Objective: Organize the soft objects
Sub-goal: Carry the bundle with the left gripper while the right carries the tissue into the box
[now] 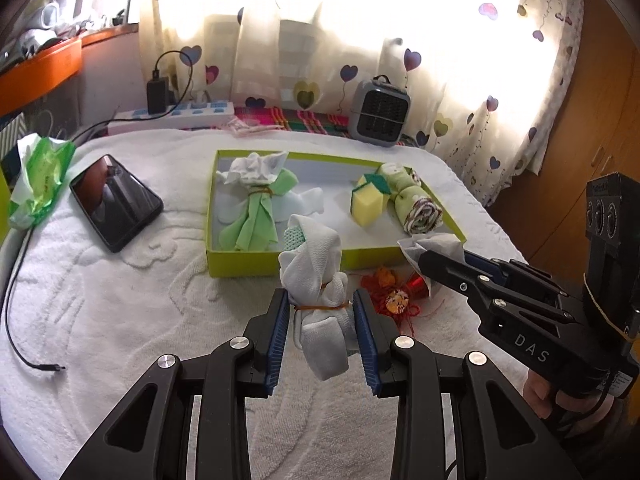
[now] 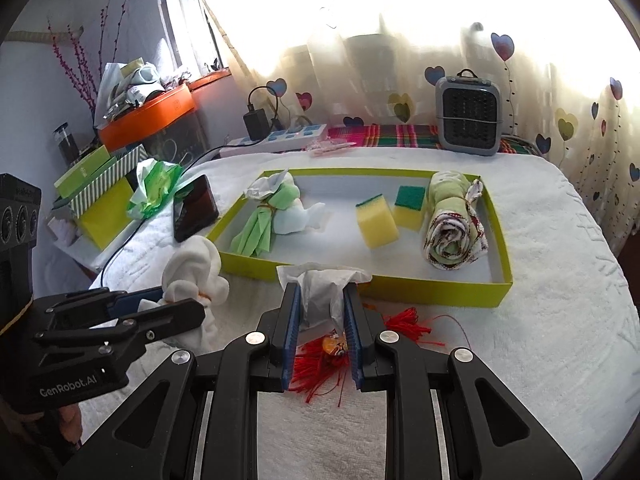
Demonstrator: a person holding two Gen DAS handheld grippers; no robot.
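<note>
My left gripper [image 1: 321,308] is shut on a white sock bundle [image 1: 316,268] tied with an orange rubber band, held just above the towel before the green tray [image 1: 280,258]. My right gripper [image 2: 320,300] is shut on a crumpled white tissue [image 2: 320,284], near the tray's front wall [image 2: 420,292]. From the left wrist view the right gripper [image 1: 420,258] holds that tissue [image 1: 430,246] by the tray's right corner. Inside the tray lie a green-and-white cloth bundle [image 2: 264,220], two yellow sponges [image 2: 376,220], and a rolled patterned cloth [image 2: 452,232].
A red tassel ornament [image 2: 332,356] lies on the white towel [image 2: 540,340] under the right gripper. A black phone [image 1: 116,202], a green wipes pack [image 1: 38,178] and a cable [image 1: 16,292] lie at the left. A grey heater [image 2: 468,116] and power strip [image 2: 276,142] stand behind.
</note>
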